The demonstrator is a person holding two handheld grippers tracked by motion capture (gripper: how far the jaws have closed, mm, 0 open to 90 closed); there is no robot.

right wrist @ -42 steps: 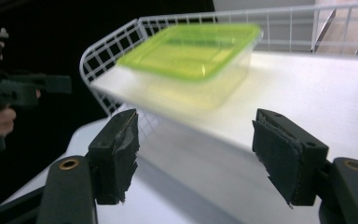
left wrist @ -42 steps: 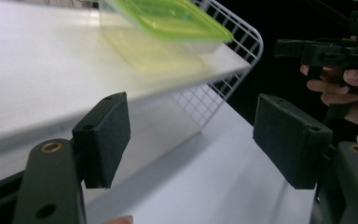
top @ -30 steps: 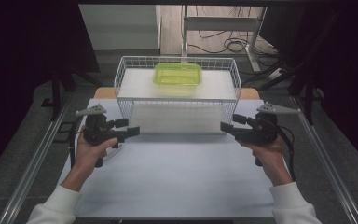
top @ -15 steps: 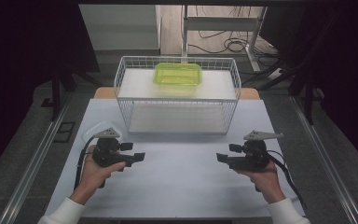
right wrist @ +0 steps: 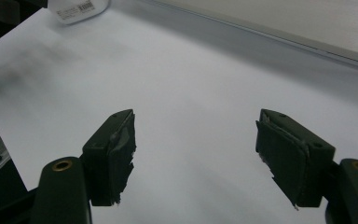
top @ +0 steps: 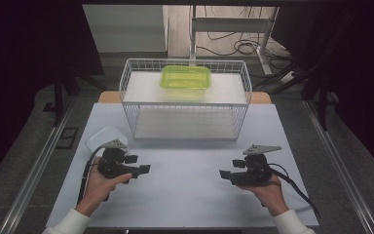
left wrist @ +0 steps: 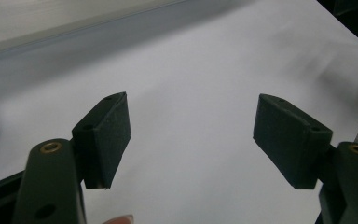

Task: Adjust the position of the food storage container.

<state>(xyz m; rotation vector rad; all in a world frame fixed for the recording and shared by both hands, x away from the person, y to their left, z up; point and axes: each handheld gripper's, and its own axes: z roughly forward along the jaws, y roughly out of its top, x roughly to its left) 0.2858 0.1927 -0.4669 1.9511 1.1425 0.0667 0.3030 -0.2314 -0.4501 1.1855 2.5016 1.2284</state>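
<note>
My left gripper [top: 144, 169] is held low over the white table [top: 185, 195] at the near left, pointing right, with its jaws open and nothing between them. In the left gripper view the left gripper [left wrist: 193, 135] has only bare table between its pads. My right gripper [top: 222, 174] is at the near right, pointing left toward the other one, also open. The right gripper [right wrist: 196, 149] has nothing between its worn pads in its own view. A white wire rack [top: 185, 104] stands at the back centre. A clear green lidded container [top: 185, 78] rests on its upper level.
A white rounded object [top: 104, 137] with a barcode label lies on the table just behind my left hand; it shows at the top left of the right gripper view [right wrist: 72, 7]. Metal rails run along both sides of the table. Cables lie on the floor behind.
Both hands have come down and back toward the near edge of the table, away from the rack. The white rounded object behind the left hand is now uncovered.
</note>
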